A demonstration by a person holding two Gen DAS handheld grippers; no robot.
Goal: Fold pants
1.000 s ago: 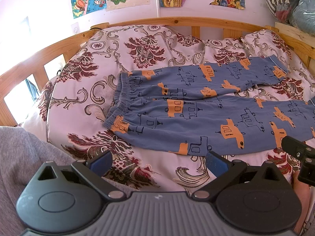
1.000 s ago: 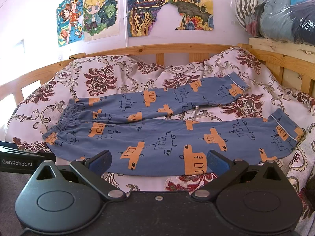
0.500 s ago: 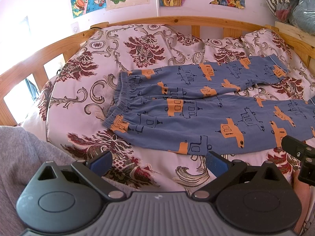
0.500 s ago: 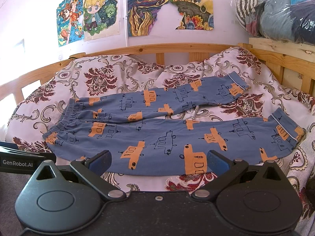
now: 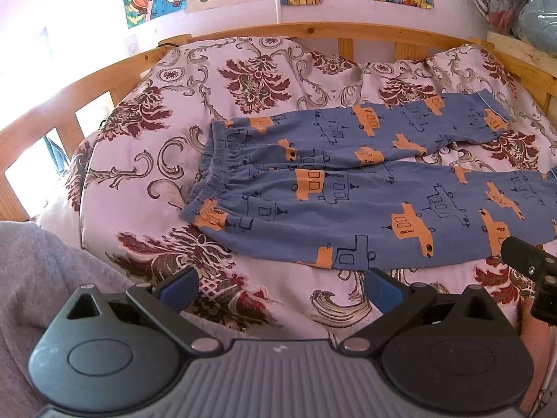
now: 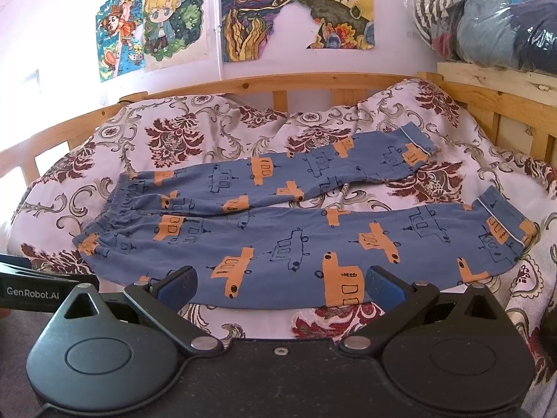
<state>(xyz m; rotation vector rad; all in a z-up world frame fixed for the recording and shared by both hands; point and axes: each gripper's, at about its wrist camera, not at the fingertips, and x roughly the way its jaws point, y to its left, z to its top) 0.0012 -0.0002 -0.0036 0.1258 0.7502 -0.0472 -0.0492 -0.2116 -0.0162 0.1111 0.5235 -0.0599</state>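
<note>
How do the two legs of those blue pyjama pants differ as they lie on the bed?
The near leg lies straighter and flatter; the far leg angles away towards the headboard. The far leg is rumpled near its cuff; the near leg is smooth. They share blue cloth with orange vehicles, white-piped cuffs and one waistband.

"GenRobot.AI" stands in white letters on the black body of the left gripper (image 6: 38, 287), seen from the right wrist.

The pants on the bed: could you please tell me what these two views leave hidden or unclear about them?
- Left wrist view: the near leg's cuff of the pants is cut off by the right frame edge and the right gripper.
- Right wrist view: part of the near hem is hidden behind the right gripper fingers.
- Both views: the underside and any back details are hidden against the bedspread.
</note>
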